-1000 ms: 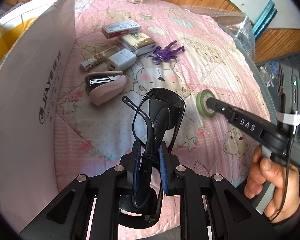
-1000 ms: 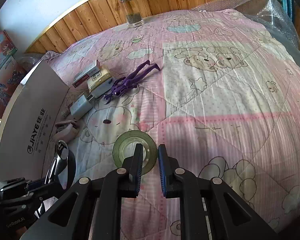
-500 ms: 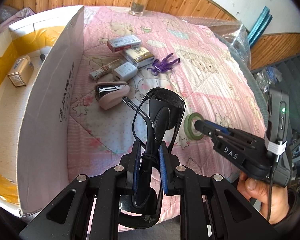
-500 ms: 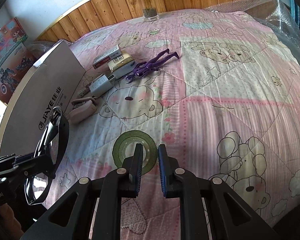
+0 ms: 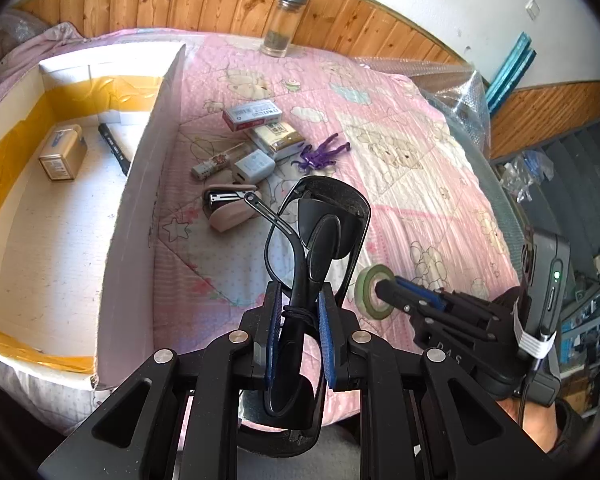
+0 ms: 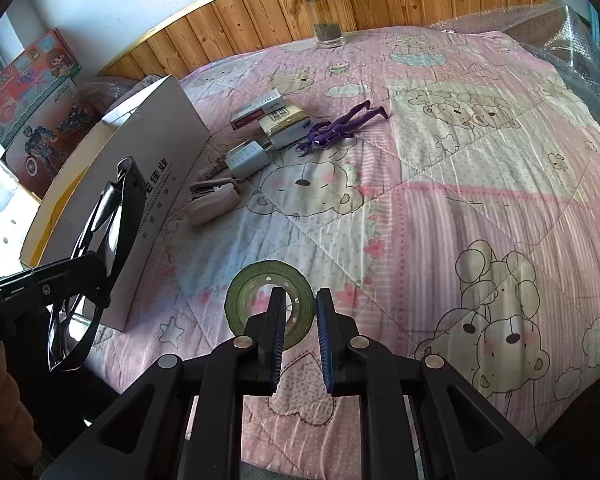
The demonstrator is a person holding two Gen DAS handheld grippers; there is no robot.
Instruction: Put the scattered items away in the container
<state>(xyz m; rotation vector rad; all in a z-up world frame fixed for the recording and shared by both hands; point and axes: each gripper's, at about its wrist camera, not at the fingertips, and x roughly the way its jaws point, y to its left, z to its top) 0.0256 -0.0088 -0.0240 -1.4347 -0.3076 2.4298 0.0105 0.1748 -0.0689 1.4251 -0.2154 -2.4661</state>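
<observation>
We are holding the black glasses (image 5: 316,240) clamped in the left tool (image 5: 299,334) beside the box (image 5: 140,184), while the right tool (image 6: 300,332) is gripping the green tape (image 6: 256,280) over the bed (image 6: 460,200).

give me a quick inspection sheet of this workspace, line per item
surface: pink bear-print quilt on a bed, lying flat
job's things: white box open, holding a small tin and a dark pen; stapler, charger, two packets and purple figure loose on the quilt
clutter: glass jar at the headboard
grippers: left tool shut on black glasses; right tool shut on green tape roll
cables: thin lead on the right handle
surroundings: wood panelling, toy boxes, bubble wrap
</observation>
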